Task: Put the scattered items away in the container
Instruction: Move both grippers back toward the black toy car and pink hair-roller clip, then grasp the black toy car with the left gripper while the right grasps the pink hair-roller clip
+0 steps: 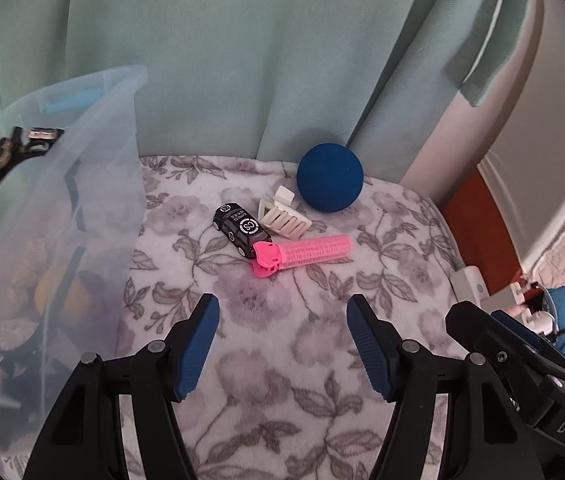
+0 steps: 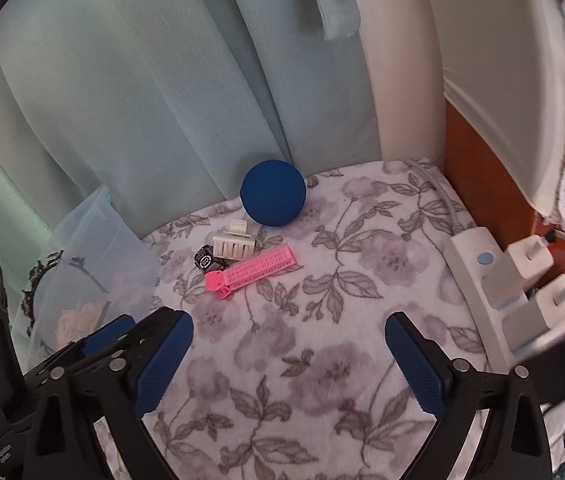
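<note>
2 hand-held grippers hover over a flower-print blanket (image 1: 282, 380) where 4 small things wait to be tidied away. The left gripper (image 1: 282, 344) has its jaws parted with nothing between them, blue pads facing bare cloth; the right gripper (image 2: 288, 360) is spread wider, likewise empty. Both point downward at the cluster ahead, a stance that suggests a pick is being lined up rather than begun.

The scattered items sit bunched together near the back edge of the blanket, against a pale green curtain (image 1: 242, 60). A pink hair roller clip (image 1: 302, 256) lies nearest the grippers, its hinged end touching a black toy car (image 1: 241, 228). Just behind them a cream claw clip (image 1: 282, 216) lies on its side, and beyond it rests a dark blue ball (image 1: 329, 178), close to the curtain, which probably stops it from rolling off.

The container (image 1: 62, 220), a translucent plastic bin, stands at the left edge of the blanket, just beside the left gripper, and already holds several dark and yellowish things too blurred to name. Its place near that hand makes for a short carry. A white power strip (image 2: 478, 276) with plugs in it lies along the right edge, well clear of the cluster.
</note>
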A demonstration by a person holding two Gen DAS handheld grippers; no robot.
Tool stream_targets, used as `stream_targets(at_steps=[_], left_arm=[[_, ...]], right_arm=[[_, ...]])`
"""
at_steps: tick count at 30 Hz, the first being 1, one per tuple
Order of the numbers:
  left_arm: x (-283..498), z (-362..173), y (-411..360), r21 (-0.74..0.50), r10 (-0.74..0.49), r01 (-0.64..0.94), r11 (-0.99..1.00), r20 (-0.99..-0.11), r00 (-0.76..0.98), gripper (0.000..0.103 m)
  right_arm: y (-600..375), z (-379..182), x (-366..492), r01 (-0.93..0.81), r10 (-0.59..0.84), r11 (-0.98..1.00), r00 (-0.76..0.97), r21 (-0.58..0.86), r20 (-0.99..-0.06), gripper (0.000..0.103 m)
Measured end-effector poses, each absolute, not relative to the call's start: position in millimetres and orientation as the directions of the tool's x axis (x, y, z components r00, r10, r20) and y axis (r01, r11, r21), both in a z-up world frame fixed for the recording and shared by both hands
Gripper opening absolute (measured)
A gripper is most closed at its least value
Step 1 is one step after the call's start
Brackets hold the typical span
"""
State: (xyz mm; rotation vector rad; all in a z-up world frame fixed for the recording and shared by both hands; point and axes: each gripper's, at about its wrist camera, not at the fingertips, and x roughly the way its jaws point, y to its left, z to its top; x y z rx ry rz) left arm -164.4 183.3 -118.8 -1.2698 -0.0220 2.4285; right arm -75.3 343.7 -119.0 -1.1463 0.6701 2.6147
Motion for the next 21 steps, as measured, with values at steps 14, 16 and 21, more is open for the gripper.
stream_targets(at_steps=[14,16,21], left_arm=[[-224.4,-157.5,188.8,-0.217,0.324,-0.261,-0.941,-0.800,-0.504,0.067],[-230.9,-163.2,188.8,-0.223,0.324,-0.252,-0.942,-0.803,-0.500,0.067],[-245.8,-174.9,188.7,-0.242,0.328,-0.233,-0.942,-0.806,-0.493,0.067]], right_arm=[[354.5,-161.0,-129.9,-0.355,-0.045,-0.863,-0.654,0.359,-0.755,0.087],[355.1,-166.4,-135.7,-0.355,-0.053,-0.861,-0.650,0.364,-0.758,0.085],[355.9,-179.9,-149.9,-0.349,-0.073,-0.860,-0.638,0.372,-0.767,0.076]])
